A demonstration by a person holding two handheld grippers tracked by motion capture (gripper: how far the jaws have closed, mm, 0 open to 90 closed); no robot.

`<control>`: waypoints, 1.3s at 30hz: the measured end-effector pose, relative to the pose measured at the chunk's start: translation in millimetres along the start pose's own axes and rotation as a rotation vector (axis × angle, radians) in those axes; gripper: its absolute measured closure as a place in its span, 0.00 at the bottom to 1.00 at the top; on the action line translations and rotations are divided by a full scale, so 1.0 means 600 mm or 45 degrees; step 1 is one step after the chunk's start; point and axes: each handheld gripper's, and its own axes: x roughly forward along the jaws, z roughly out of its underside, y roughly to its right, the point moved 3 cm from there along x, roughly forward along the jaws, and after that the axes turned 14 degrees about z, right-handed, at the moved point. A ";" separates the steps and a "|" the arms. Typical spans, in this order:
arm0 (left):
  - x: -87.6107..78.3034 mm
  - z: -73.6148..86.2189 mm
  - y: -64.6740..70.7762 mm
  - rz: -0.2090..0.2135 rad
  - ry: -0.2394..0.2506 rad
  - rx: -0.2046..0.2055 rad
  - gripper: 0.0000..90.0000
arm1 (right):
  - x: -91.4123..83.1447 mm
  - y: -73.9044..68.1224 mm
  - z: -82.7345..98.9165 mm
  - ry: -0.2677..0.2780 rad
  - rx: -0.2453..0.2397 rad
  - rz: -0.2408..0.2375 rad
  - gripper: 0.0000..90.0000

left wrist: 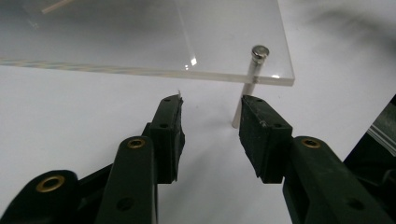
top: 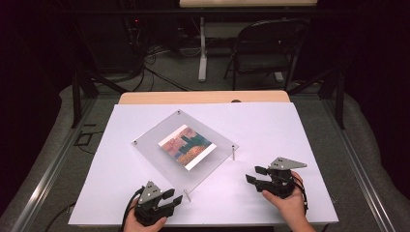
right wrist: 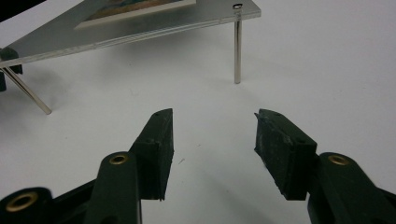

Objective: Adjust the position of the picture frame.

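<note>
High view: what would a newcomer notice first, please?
A clear acrylic panel holding a colourful picture stands on thin metal legs at the middle of the white table. Near the table's front edge, the left gripper and right gripper point toward it, both open and empty.

No text, label, brand, number or sign can be read in any view. The colourful print (top: 186, 147) under the clear acrylic plate (top: 154, 137) (a picture of orange, teal and pink patches) carries no lettering that can be made out, and in the right gripper view only its edge is seen. The black jaws show brass rivets and no markings.
</note>
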 end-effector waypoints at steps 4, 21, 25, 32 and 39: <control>0.015 -0.001 0.007 0.019 -0.011 0.003 0.70 | -0.001 0.001 0.001 0.001 0.010 -0.007 0.51; 0.040 -0.007 0.015 0.047 0.011 -0.041 0.87 | 0.002 0.001 -0.001 -0.002 0.012 -0.010 0.54; 0.045 -0.006 0.017 0.032 -0.002 -0.032 0.93 | 0.003 -0.002 -0.002 0.000 0.002 -0.005 0.58; 0.045 -0.007 0.018 0.021 -0.017 -0.039 0.94 | 0.008 -0.006 -0.012 0.013 -0.049 0.025 0.64; 0.045 -0.007 0.016 0.037 -0.016 -0.041 0.94 | 0.014 -0.005 -0.041 0.037 -0.098 0.043 0.72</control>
